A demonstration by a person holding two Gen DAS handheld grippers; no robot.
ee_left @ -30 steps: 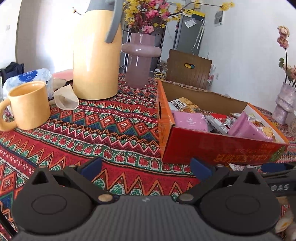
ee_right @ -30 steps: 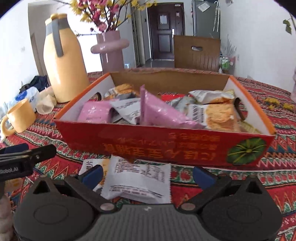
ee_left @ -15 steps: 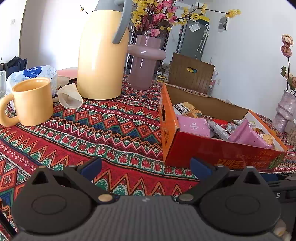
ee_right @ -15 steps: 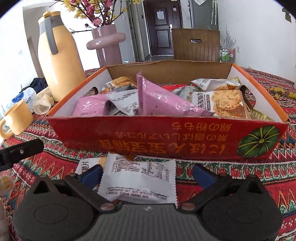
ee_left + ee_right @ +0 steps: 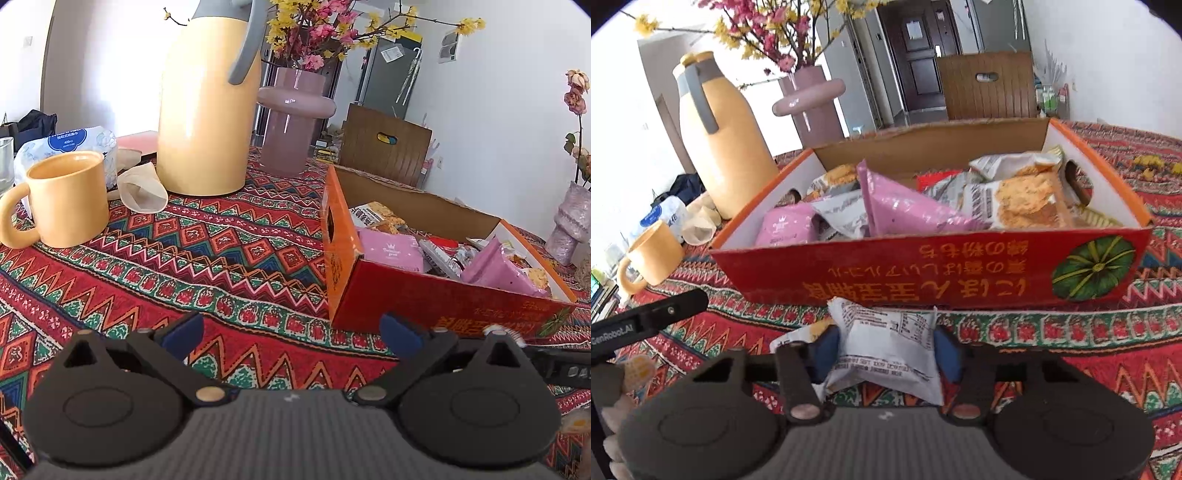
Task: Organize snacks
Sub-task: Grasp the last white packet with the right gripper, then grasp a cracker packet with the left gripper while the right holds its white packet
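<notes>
My right hand-held gripper (image 5: 884, 347) has just been closing, and its blue pads (image 5: 827, 350) now press both sides of a white snack packet (image 5: 886, 343), which crumples between them just above the patterned cloth of the desk (image 5: 1071, 343). A second packet (image 5: 798, 338) with an orange picture lies touching it on the left, partly under the near pad. My left hand-held gripper (image 5: 291, 332) hangs over bare cloth with its jaws wide apart and nothing between them; its black arm also shows at the left edge of the right wrist view. Just beyond the clamped packet stands the red and orange cardboard box (image 5: 923, 273), its near wall printed with yellow characters and a green pumpkin. Inside lie pink packets (image 5: 905, 210), white ones and a biscuit packet (image 5: 1023, 203) heaped together. Left of the box sits a yellow mug (image 5: 70, 199), behind it a tissue pack (image 5: 66, 140). Farther back stand a tall yellow jug (image 5: 207, 110) with a grey handle and a mauve vase (image 5: 291, 114) holding pink and yellow blossoms, then a wooden chair (image 5: 986, 88).
</notes>
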